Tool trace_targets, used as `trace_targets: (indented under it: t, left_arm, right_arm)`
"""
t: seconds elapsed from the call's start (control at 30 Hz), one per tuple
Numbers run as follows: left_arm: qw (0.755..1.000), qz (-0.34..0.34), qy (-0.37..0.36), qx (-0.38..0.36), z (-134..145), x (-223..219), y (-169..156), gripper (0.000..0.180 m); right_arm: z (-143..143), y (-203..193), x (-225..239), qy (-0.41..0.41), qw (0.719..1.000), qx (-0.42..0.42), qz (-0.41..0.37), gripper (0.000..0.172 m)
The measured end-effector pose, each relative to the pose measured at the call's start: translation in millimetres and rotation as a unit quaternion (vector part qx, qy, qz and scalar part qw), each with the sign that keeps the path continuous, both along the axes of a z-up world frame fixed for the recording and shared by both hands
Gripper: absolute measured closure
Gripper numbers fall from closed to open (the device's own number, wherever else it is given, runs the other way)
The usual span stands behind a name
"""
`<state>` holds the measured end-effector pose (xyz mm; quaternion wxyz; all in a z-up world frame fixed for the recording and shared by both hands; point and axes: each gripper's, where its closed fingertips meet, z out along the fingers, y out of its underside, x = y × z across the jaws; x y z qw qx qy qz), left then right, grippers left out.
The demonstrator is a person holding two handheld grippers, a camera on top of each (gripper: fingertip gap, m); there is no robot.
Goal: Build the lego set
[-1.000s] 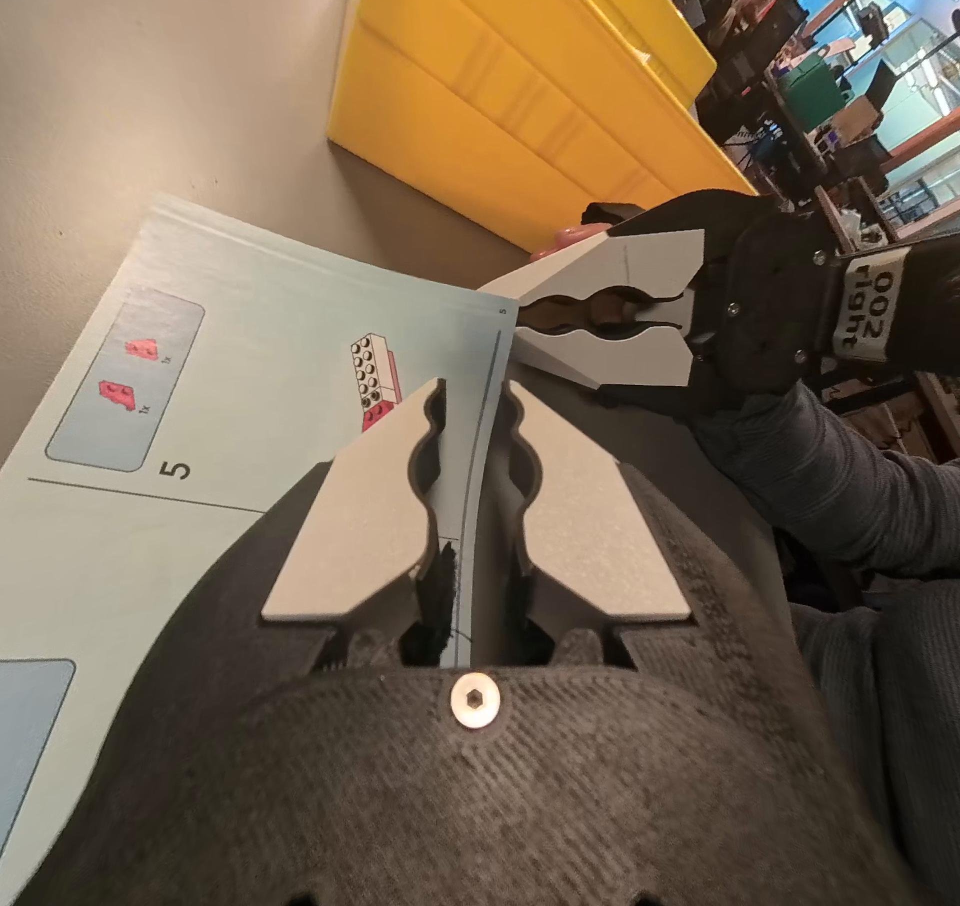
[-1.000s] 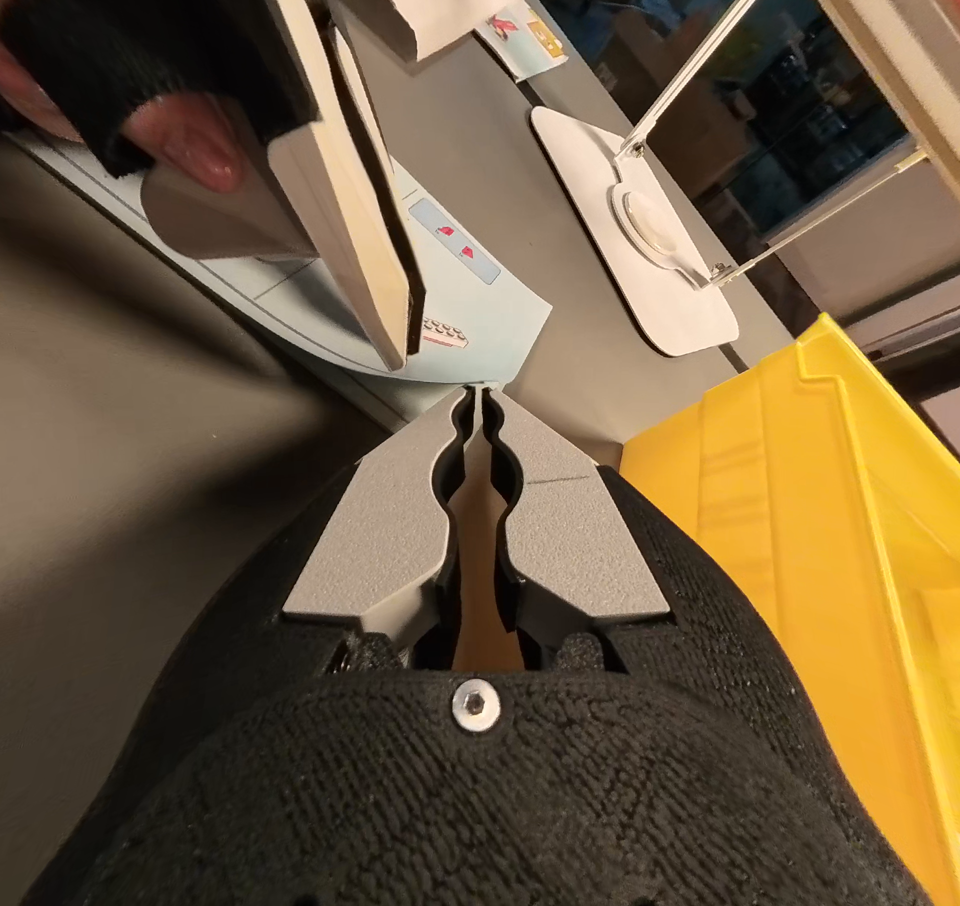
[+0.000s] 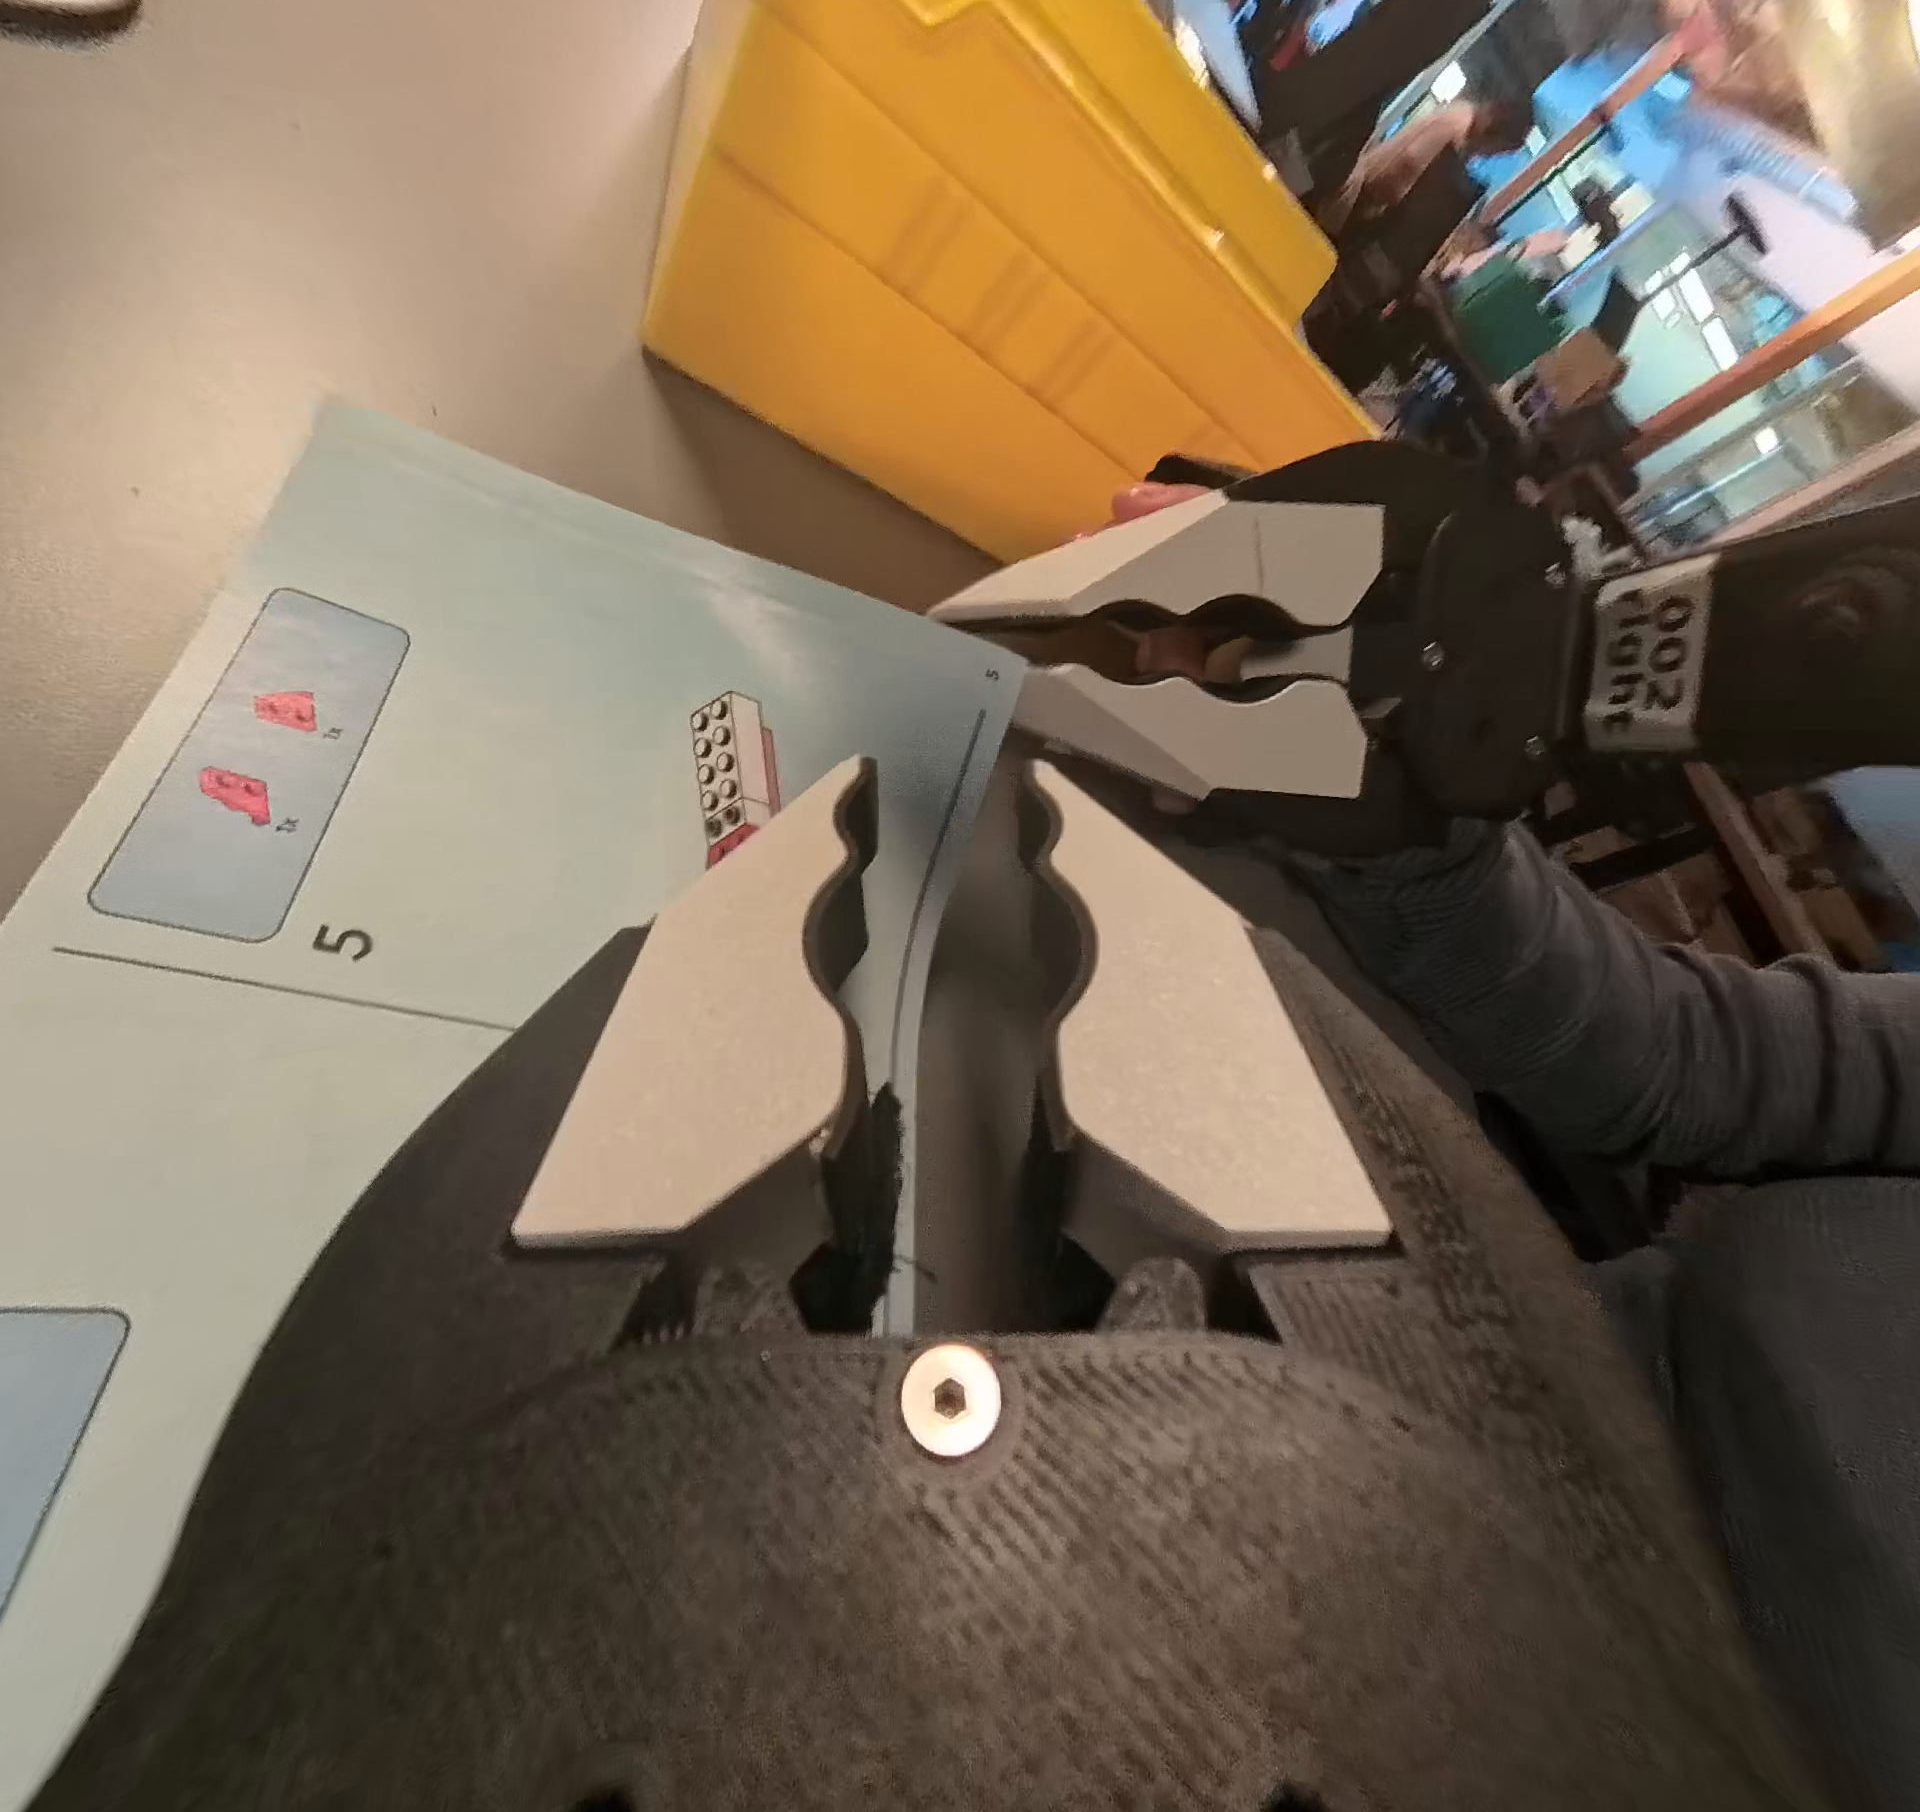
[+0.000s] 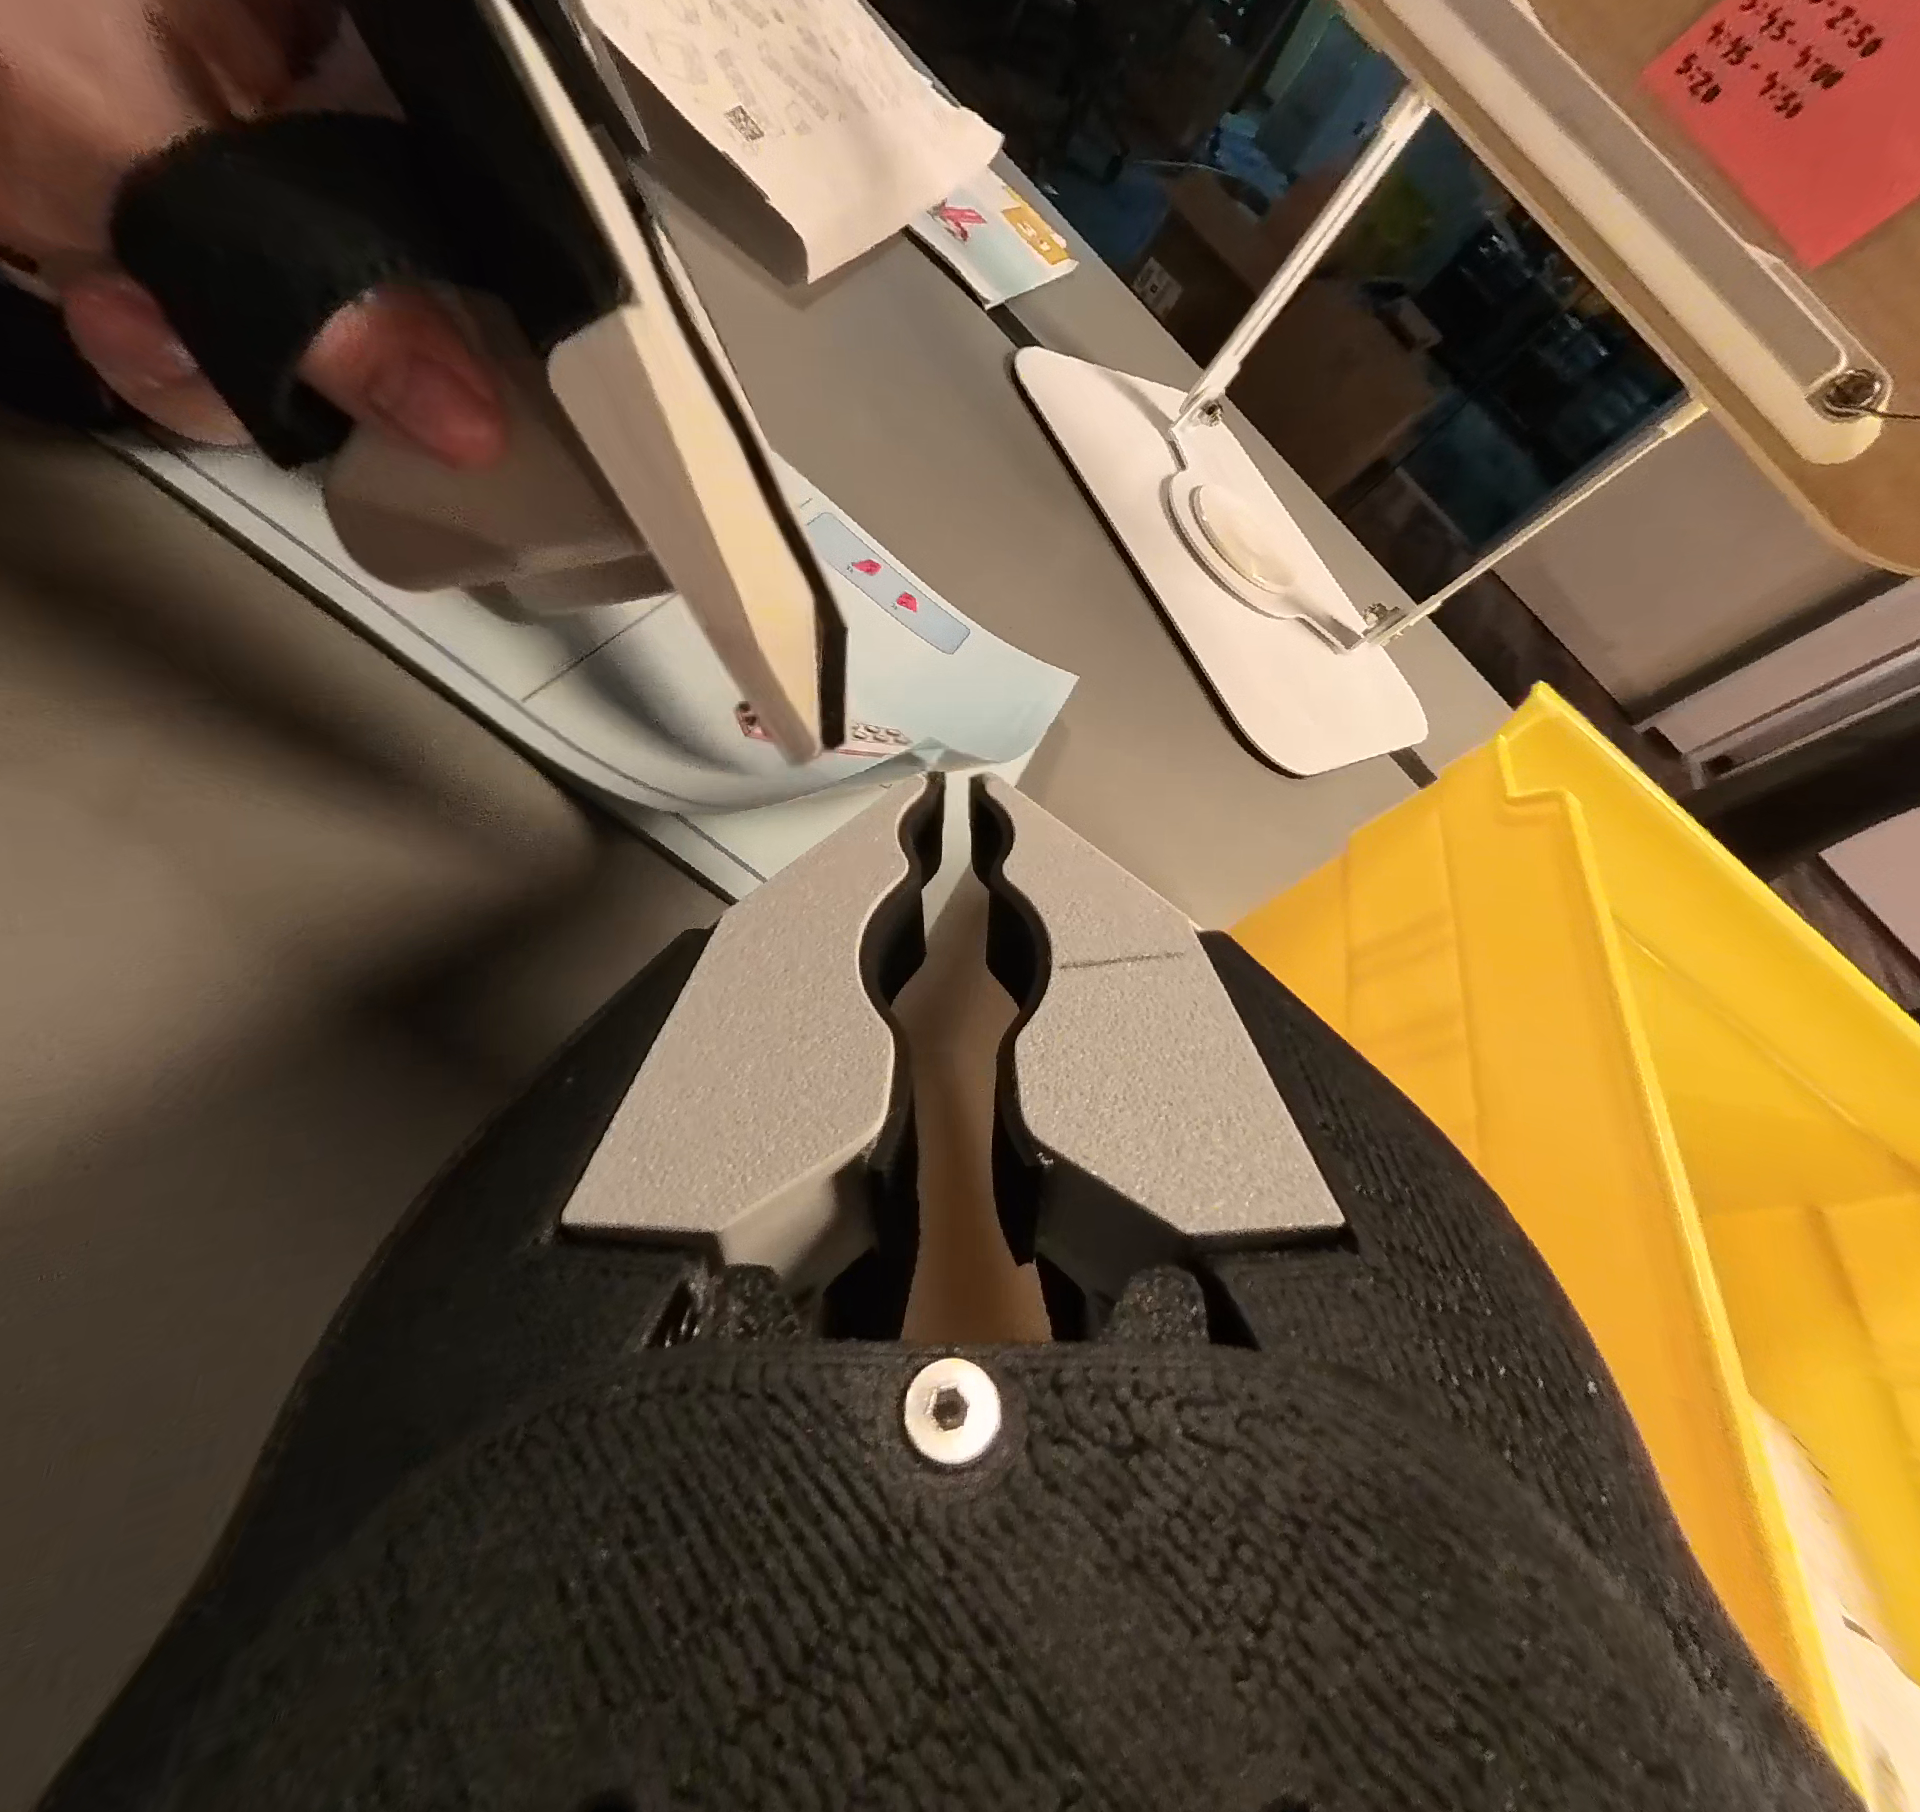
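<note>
Two hand-held grippers work over a pale blue instruction booklet lying on a grey table. The left gripper has its two grey fingers spread apart, and the raised edge of the booklet's top page runs up through the gap between them; the page looks to stand free between the pads rather than being pinched, with clear space on the right side. The right gripper comes in from the side toward the corner of that same page. Its fingers are almost together, leaving only a thin slit at the tips, and the curled corner of the page lies just in front of those tips; nothing is seen caught between them. Seen from the left side, the right gripper's tips sit right at the page corner, touching it or very nearly so, I cannot tell which. A yellow plastic bin stands on the table just behind the booklet. Farther back rests a flat white lamp base with thin metal rods rising from it, and a sheet of printed paper hangs near the left gripper.
</note>
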<state>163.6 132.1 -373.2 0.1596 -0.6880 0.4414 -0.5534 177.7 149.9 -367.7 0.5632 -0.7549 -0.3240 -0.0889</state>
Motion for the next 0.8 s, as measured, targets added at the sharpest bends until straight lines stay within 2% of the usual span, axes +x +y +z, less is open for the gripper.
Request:
trace_targets:
  t: [0.13, 0.4, 0.6, 0.8]
  left_arm:
    - [0.999, 0.029, -0.043, -0.003, 12.8, -1.9, 7.0, 0.154]
    - [0.995, 0.055, -0.081, 0.002, 29.0, 0.3, 13.0, 0.153]
    - [0.992, 0.069, -0.079, 0.071, 35.0, 4.7, 15.8, 0.151]
    - [0.986, 0.066, -0.115, 0.103, 44.4, 2.9, 11.3, 0.154]
  right_arm:
    - [-1.7, -0.2, -2.4, -0.004, 1.0, -0.002, 0.005, 0.169]
    - [-3.5, 0.1, -7.4, -0.014, 1.0, -0.001, 0.013, 0.169]
    - [2.7, 2.4, -7.7, -0.009, 1.0, 0.024, 0.012, 0.169]
    - [13.2, 4.5, -11.8, -0.027, 0.996, 0.08, 0.015, 0.166]
